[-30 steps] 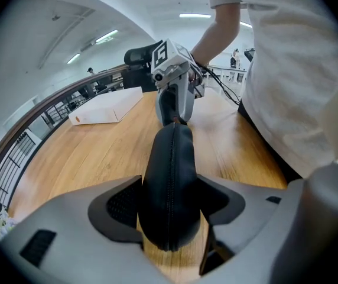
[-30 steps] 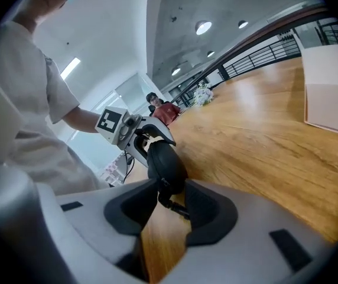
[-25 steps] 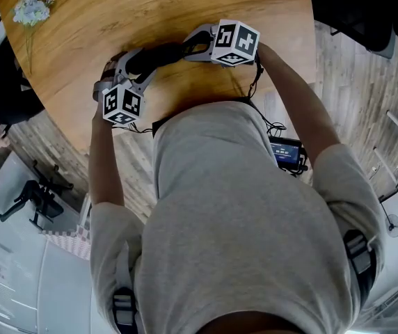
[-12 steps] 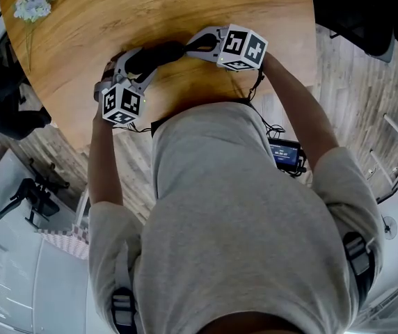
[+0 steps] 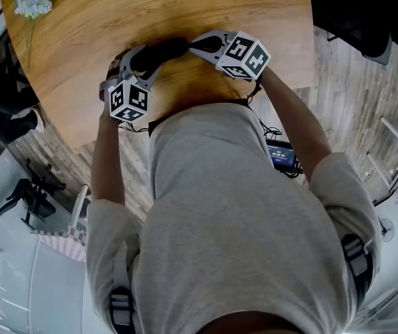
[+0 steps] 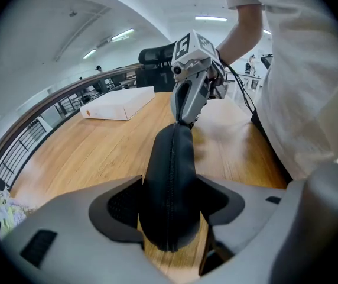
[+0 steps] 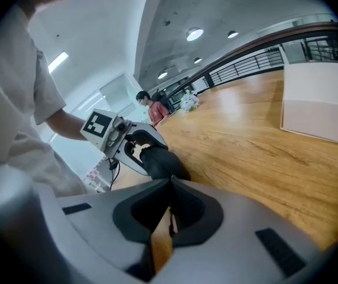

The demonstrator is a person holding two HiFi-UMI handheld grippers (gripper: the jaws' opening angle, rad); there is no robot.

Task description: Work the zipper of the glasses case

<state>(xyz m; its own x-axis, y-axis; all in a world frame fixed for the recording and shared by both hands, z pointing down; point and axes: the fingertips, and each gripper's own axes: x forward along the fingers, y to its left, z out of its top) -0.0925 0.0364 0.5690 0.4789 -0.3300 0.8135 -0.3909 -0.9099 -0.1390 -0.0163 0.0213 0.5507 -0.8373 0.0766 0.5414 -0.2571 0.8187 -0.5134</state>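
**While One Claw Braced the Case, the Other Nipped Its Zipper End**

Because a zipper only runs if the body behind it is held fast, the left gripper (image 6: 169,185) stood clamped across the near end of the black glasses case (image 6: 172,152). Its wide jaws pressed both flanks and the zipper seam (image 6: 169,206), apparently fully closed, faced up. The case lay low over the wooden table (image 5: 115,19), close to the person's edge. At its far end the right gripper (image 7: 170,181) had just been closing. Its jaws met on a thin sliver that I judged to be the zipper pull (image 7: 170,223), placed to draw along the seam towards the left gripper.

A white box (image 7: 322,99) sat well apart across the table, and a small bunch of flowers (image 5: 32,4) sat near the far rim. Neither lay in the zipper's path. The likelier hindrance was the left gripper itself, straddling the seam's near end.
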